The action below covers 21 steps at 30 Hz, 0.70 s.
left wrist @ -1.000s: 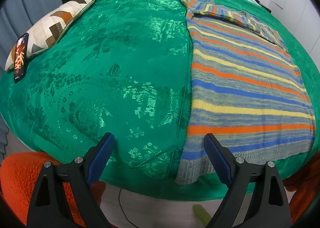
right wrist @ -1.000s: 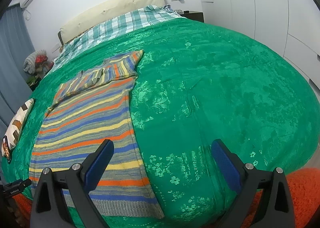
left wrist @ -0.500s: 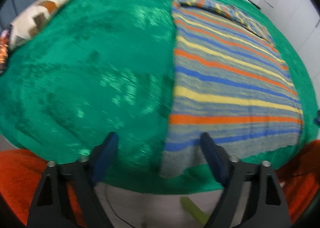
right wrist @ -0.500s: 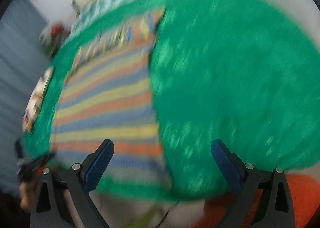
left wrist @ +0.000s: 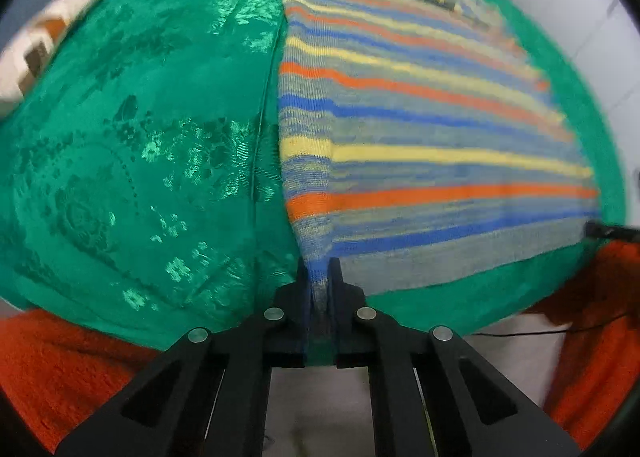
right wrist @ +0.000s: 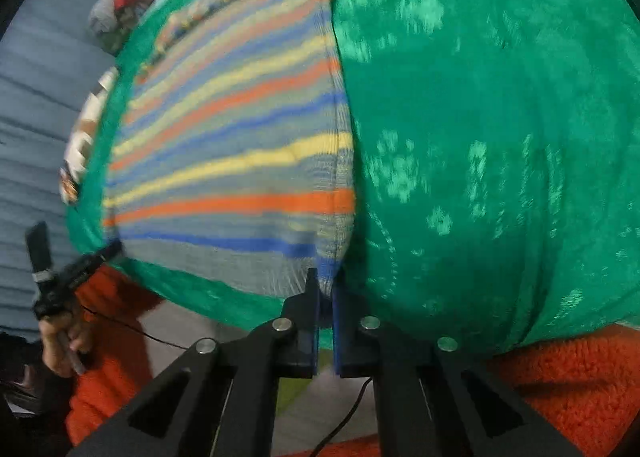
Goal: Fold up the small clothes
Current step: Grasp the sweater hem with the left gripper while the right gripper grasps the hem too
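Left gripper [left wrist: 319, 277] and right gripper [right wrist: 326, 289] clamped on the striped sweater [left wrist: 420, 137]!
Just closed, pinching its two hem corners at the near edge of the green bedspread [left wrist: 140, 137].

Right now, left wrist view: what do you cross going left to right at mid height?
Pillow → green bedspread → striped sweater → green bedspread again → white wall.

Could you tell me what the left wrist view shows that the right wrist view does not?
Only the left wrist view shows white cabinet doors. Only the right shows a blue-grey curtain and the hand holding the left tongs. Both show the striped knitted sweater on the green patterned bedspread, a bottom corner pinched in each view's own tongs: left, right.
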Motion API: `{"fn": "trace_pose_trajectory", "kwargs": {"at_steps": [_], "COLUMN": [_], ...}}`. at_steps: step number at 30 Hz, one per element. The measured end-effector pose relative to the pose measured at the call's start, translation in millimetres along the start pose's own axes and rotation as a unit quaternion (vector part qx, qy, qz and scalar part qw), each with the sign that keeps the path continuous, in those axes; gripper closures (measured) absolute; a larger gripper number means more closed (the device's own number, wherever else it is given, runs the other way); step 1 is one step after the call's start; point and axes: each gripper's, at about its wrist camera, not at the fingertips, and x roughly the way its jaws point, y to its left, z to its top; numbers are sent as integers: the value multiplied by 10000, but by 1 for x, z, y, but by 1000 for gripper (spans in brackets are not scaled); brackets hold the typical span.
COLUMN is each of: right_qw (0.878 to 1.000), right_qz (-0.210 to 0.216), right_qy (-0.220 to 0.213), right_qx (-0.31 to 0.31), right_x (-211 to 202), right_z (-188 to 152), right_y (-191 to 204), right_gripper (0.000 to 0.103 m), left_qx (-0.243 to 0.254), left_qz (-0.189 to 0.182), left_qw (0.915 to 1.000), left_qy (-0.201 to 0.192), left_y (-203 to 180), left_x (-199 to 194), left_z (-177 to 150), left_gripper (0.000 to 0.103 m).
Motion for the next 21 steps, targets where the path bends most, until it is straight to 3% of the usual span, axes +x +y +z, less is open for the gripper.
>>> {"fn": "trace_pose_trajectory", "kwargs": {"at_steps": [4, 7, 9, 12, 16, 21], "right_qw": [9923, 9798, 9738, 9686, 9659, 9650], "right_qz": [829, 1299, 1424, 1413, 1367, 1259], "right_qy": [-706, -1260, -1508, -1810, -1900, -1899], "right_qx": [590, 849, 935, 952, 1104, 1299], "right_x": [-35, -49, -51, -46, -30, -9], "right_z": [21, 55, 88, 146, 220, 298], "right_y": [-11, -13, -9, -7, -12, -29], "right_gripper": [98, 98, 98, 98, 98, 98], "left_qx": [-702, -1093, -1219, -1210, -1249, -1322], "left_qz": [-838, -1331, -1454, -1398, -1242, -1053], "left_qw": [9939, 9840, 9800, 9795, 9811, 9834], "left_qy": [-172, -460, -595, -799, -805, -664], "left_y": [25, 37, 43, 40, 40, 37], "left_x": [-23, -34, -34, -26, 7, 53], "left_z": [25, 71, 104, 171, 263, 344], "left_gripper": [99, 99, 99, 99, 99, 99]}}
